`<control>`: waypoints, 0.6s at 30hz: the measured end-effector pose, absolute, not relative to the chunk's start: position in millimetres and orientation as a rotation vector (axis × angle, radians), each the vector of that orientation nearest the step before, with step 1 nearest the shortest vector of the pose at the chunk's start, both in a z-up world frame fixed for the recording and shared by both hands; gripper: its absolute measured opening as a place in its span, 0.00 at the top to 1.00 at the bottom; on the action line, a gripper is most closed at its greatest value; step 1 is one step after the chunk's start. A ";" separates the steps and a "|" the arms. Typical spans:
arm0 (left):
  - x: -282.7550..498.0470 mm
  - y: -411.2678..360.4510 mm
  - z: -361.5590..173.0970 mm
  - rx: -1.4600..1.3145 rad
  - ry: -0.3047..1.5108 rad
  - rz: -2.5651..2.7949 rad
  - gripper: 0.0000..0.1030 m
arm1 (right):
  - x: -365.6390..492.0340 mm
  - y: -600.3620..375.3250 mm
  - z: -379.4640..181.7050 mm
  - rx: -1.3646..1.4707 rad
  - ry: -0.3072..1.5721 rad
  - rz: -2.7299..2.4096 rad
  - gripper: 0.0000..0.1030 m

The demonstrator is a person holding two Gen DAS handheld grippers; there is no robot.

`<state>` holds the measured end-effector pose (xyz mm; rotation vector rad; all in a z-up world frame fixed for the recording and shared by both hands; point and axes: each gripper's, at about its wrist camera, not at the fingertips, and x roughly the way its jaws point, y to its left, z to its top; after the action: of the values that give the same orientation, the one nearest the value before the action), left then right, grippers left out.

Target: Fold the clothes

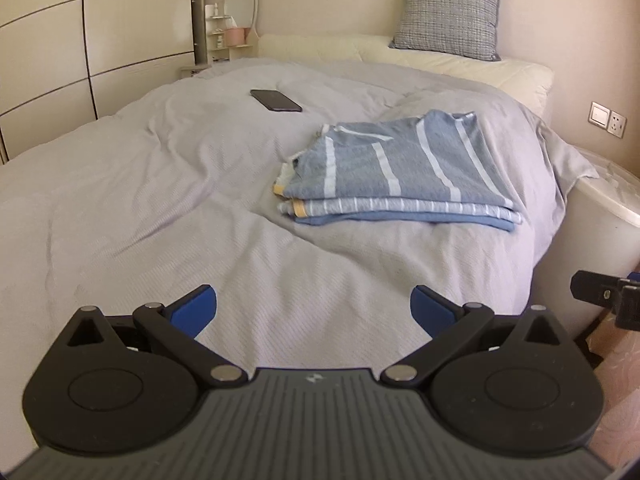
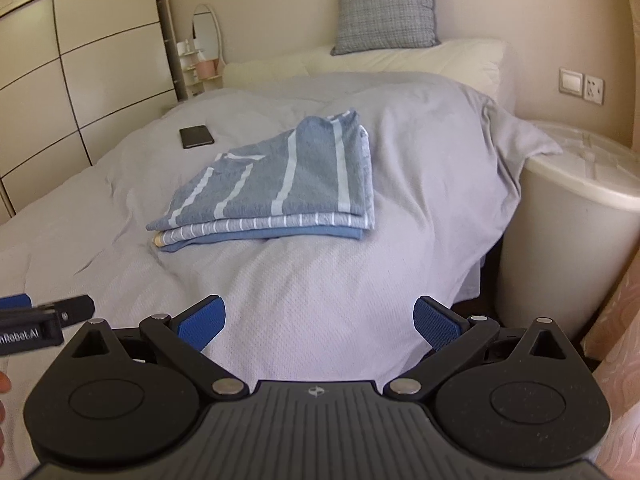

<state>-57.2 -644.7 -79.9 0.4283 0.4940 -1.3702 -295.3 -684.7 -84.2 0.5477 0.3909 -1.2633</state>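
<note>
**Folded clothes stacked on the bed, both grippers empty**

On the left, a dark phone [image 1: 276,100] lies on the grey duvet [image 1: 140,184]. The left gripper [image 1: 314,308] hangs over the bed's near edge, jaws spread wide and holding nothing. Further right, the blue striped folded clothes [image 1: 396,172] sit stacked near the bed's right side. The right gripper [image 2: 318,318] is likewise released and empty, beside a cream nightstand [image 2: 568,248].
</note>
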 end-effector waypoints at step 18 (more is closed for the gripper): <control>-62.6 -635.4 -67.0 0.424 0.455 -1.362 0.01 | -290.1 -669.4 -81.0 0.526 0.422 -1.275 0.00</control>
<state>-62.6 -635.4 -67.0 0.4239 0.4554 -1.3618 -290.1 -669.4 -81.0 0.5261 0.4216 -1.2751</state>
